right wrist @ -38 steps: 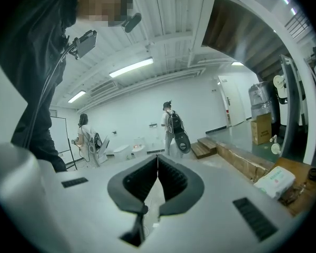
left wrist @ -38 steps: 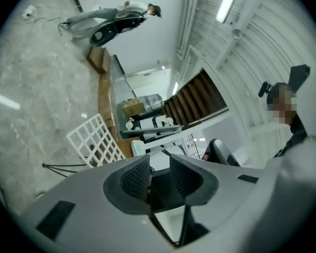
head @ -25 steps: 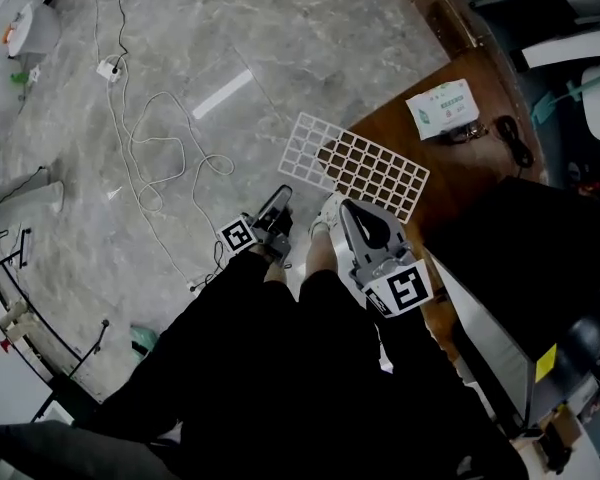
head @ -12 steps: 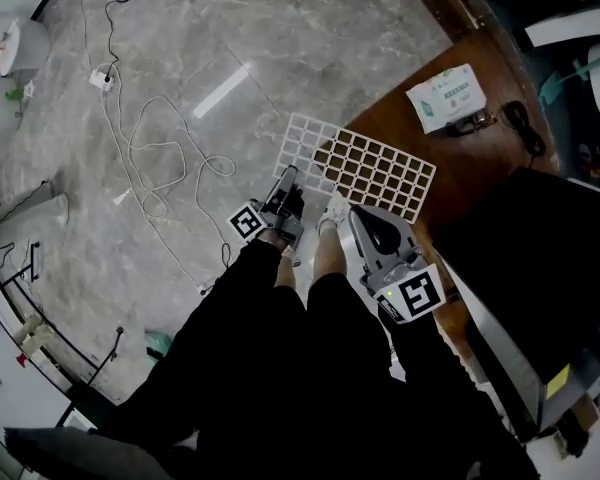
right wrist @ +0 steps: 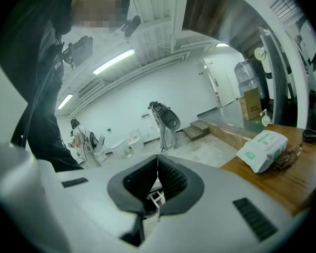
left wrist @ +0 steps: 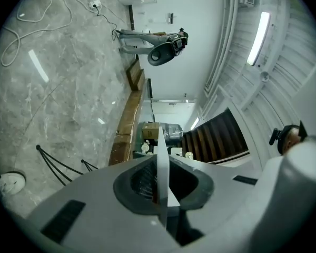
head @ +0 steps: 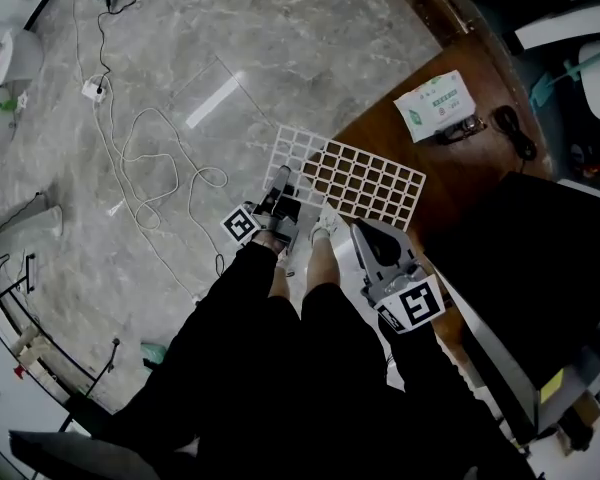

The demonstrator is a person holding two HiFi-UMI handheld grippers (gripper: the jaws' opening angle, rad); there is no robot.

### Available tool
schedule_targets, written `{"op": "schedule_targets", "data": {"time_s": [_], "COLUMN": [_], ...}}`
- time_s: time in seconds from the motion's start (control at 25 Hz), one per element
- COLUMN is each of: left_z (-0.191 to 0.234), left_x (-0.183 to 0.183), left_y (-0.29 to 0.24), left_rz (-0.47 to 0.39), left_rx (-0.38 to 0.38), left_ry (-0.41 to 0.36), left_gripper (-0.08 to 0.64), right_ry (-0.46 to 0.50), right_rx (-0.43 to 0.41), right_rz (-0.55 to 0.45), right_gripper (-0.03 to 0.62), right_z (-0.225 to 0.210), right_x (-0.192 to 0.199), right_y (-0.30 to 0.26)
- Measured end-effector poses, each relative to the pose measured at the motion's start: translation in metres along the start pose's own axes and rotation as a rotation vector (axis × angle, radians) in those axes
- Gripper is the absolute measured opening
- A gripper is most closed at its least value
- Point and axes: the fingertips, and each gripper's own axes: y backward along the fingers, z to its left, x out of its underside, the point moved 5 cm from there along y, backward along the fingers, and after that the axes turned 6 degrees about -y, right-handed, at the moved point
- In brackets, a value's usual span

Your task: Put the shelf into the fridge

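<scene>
I see a brown wooden counter point(head: 460, 168) with the white grid shelf point(head: 350, 173) on it, partly past the edge, plus a green-white tissue pack point(head: 435, 105) and a black cable point(head: 510, 128). On the grey marble floor point(head: 310, 38): loose white cables point(head: 150, 168), power strip point(head: 91, 90).

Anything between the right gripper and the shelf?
Nothing visible. The right gripper, jaws shut and empty, sits just short of the near edge of the shelf, with no object in the gap. The left gripper has just been closing on the shelf's left edge.
</scene>
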Motion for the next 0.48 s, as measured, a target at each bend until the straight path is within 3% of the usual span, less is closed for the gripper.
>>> {"op": "schedule_targets", "data": {"time_s": [0.16, 0.48], "left_z": [-0.013, -0.076], "left_x": [0.002, -0.022], "left_y": [0.007, 0.034], "left_rz": [-0.005, -0.06], "left_rx": [0.034, 0.114], "left_ry": [0.039, 0.079], "left_gripper": [0.031, 0.038], "right_ry": [-0.015, -0.159], "right_rx": [0.017, 0.103], "right_rz": [-0.003, -0.031], "right_gripper": [0.006, 0.006], "right_z": [-0.002, 0.016], "right_x": [-0.002, 0.0], "right_y": [0.007, 0.042]}}
